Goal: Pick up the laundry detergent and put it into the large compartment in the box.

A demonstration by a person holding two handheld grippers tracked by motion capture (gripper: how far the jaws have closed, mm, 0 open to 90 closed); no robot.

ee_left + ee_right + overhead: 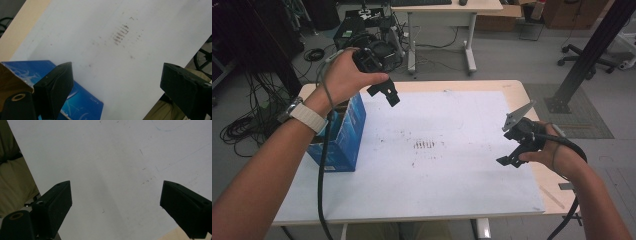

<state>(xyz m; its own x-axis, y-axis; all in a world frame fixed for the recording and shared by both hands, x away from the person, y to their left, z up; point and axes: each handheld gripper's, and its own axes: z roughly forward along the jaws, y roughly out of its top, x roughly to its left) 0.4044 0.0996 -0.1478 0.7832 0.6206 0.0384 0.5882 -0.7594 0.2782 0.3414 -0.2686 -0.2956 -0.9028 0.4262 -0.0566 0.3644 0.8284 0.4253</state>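
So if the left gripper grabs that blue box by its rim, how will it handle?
The blue box looks like thin cardboard with an open top, so its walls would probably flex. It stands tall at the table's left edge, so a sideways push might tip it.

Lots of free room on the white sheet, with one box in the way at the left.

The white sheet (452,165) on the surface (517,89) is bare from its middle to its right edge, so a tool can pass there. The open blue box (343,137) stands at the left edge and blocks that side. The left tool (384,92) hangs in the air just beside the box's top. The right tool (510,150) hangs over the right edge, with bare sheet under it.
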